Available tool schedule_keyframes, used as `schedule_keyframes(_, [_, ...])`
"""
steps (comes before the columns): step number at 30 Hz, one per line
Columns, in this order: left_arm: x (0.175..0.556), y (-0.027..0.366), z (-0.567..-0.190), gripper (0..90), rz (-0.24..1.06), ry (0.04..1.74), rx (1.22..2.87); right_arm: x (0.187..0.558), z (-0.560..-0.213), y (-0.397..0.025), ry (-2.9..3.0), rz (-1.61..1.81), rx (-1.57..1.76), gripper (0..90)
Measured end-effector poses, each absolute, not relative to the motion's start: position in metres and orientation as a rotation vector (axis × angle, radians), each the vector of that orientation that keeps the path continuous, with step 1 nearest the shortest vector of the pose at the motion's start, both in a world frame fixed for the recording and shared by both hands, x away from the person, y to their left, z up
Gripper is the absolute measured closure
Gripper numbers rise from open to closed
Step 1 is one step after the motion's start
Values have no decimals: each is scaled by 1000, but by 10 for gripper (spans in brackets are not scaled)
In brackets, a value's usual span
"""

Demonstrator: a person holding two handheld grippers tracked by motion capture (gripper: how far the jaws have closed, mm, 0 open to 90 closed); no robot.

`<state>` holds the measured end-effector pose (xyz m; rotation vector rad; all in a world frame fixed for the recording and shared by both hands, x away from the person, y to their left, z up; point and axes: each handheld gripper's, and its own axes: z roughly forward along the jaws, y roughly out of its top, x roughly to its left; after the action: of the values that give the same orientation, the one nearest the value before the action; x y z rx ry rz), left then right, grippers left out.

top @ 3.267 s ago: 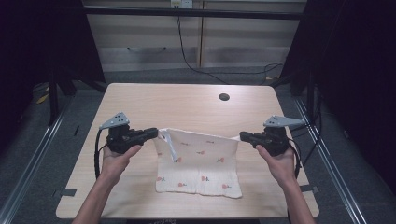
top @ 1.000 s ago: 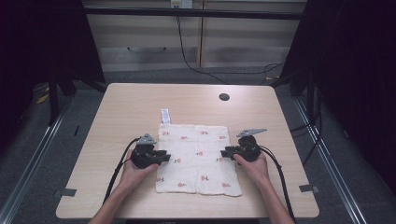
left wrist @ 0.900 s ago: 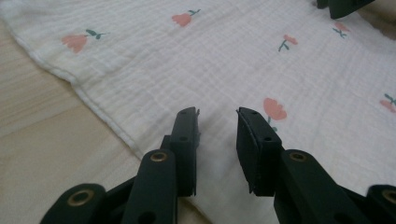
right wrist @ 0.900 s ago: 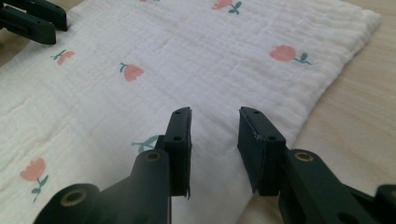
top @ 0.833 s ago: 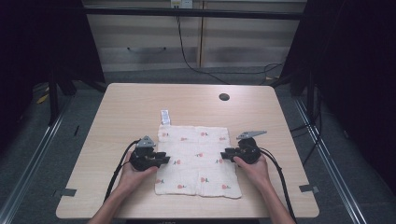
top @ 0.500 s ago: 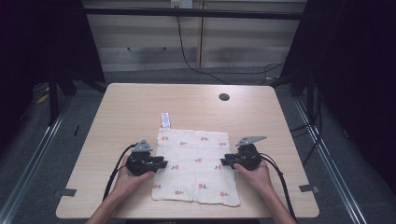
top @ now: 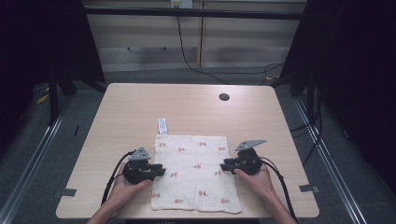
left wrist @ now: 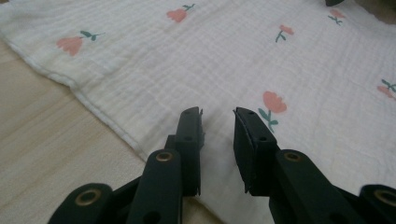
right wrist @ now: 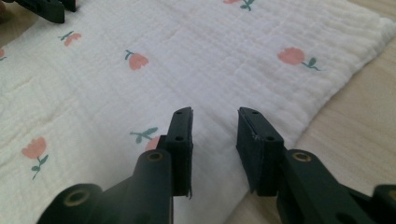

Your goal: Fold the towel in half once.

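**Cloth flat on table, both tongs at its side edges**

White cloth (top: 196, 172) with small red flower print lies spread flat on the near half of the wooden table (top: 126, 112). A small white tag (top: 162, 126) sticks out past its far left corner.

Left gripper (top: 159, 171) – at the cloth's left edge, tips pointing inward over the fabric. In the left gripper view its 2 jaws stand apart with a clear gap, nothing between them; cloth edge runs just below and left of the tips.

Right gripper (top: 225, 165) – at the cloth's right edge, pointing inward toward the left one. In the right gripper view its jaws are likewise parted and empty, hovering over the hem, bare table to their right.

The cloth lies between the 2 grippers. Whether the tips touch the fabric: cannot tell.
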<state>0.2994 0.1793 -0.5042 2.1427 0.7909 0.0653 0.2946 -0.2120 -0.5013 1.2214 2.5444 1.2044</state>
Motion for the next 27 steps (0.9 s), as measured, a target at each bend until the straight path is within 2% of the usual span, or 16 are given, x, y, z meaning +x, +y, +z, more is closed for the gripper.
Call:
schedule_keyframes(4, [300, 180, -505, 721, 68, 785, 2142, 307, -494, -217, 2480, 1233, 1237, 642])
schedule_keyframes(12, [304, 182, -507, 721, 99, 774, 2122, 354, -484, -221, 2381, 1194, 1289, 638])
schedule_keyframes(22, [308, 183, -508, 715, 97, 790, 2104, 394, -500, -220, 2369, 1074, 1381, 614])
schedule_keyframes(27, [308, 183, -509, 701, 88, 788, 2102, 396, -501, -221, 2379, 1060, 1381, 690])
